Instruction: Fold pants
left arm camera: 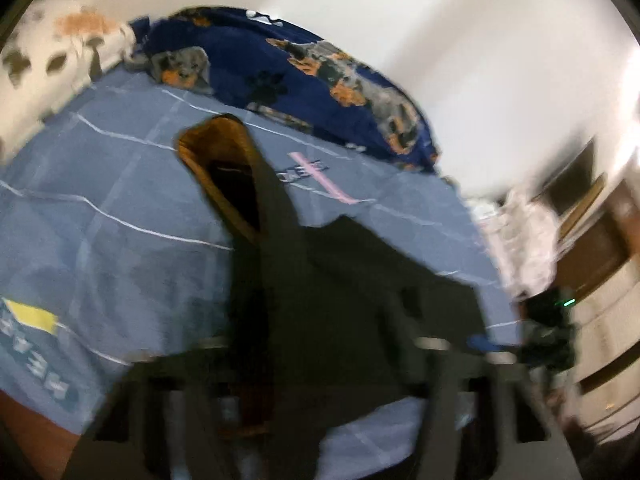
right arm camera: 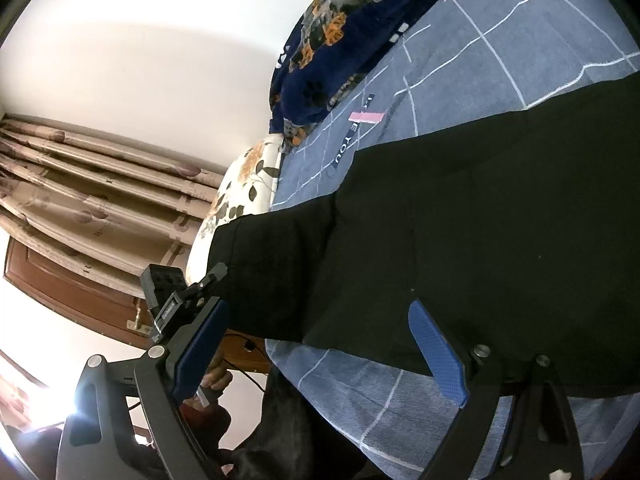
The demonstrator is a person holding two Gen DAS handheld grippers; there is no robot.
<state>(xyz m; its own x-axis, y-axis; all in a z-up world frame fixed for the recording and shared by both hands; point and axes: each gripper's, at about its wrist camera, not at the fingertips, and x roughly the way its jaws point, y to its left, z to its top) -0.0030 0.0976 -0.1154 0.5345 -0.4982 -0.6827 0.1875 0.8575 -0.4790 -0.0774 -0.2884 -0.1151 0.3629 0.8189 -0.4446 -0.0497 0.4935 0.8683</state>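
Observation:
Dark pants (right arm camera: 460, 240) lie spread across a blue-grey checked bedsheet (right arm camera: 500, 40). In the blurred left wrist view a raised strip of the pants (left arm camera: 256, 216), showing a brown lining at its top, runs up from my left gripper (left arm camera: 264, 380), which is shut on that fabric. My right gripper (right arm camera: 320, 352) stands open at the pants' near edge. Its blue pads (right arm camera: 438, 354) are wide apart, one on the cloth and the other beyond the pants' end, and neither presses fabric. The right gripper (left arm camera: 548, 332) also shows at the bed's right edge in the left wrist view.
A navy blanket with a dog print (left arm camera: 320, 68) is heaped at the far side of the bed. A floral pillow (right arm camera: 240, 196) lies beside it. Curtains (right arm camera: 80, 184) and a wooden door (right arm camera: 72, 292) stand past the bed's edge. A person's hand (right arm camera: 216, 380) shows below.

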